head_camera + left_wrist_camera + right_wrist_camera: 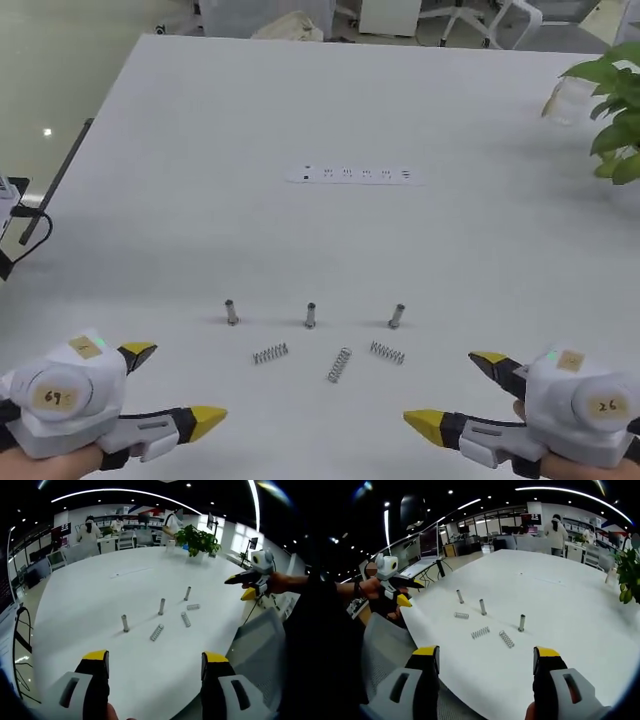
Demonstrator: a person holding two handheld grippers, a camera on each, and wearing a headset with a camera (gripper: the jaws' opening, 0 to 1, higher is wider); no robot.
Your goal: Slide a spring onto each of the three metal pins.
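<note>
Both grippers hang low over the near edge of the white table (420, 250). Each is held in a hand, with its yellow-tipped jaws spread wide and nothing between them. In the head view the left gripper (180, 382) sits at the lower left and the right gripper (450, 388) at the lower right, well apart, with the work lying between and just beyond them. Three short metal pins stand upright in a row across the table: the left pin (231, 312), the middle pin (310, 315) and the right pin (396, 316), none of them carrying a spring. Three springs lie flat on the tabletop just nearer the person than the pins and apart from them. The left spring (270, 353) lies roughly crosswise between the left and middle pins, the middle spring (339, 364) lies at a steeper slant just right of the middle pin, and the right spring (387, 352) lies crosswise below the right pin. Farther back a white power strip (348, 175) lies flat on the table, and the green leaves of a potted plant (615, 110) reach in at the far right edge.
</note>
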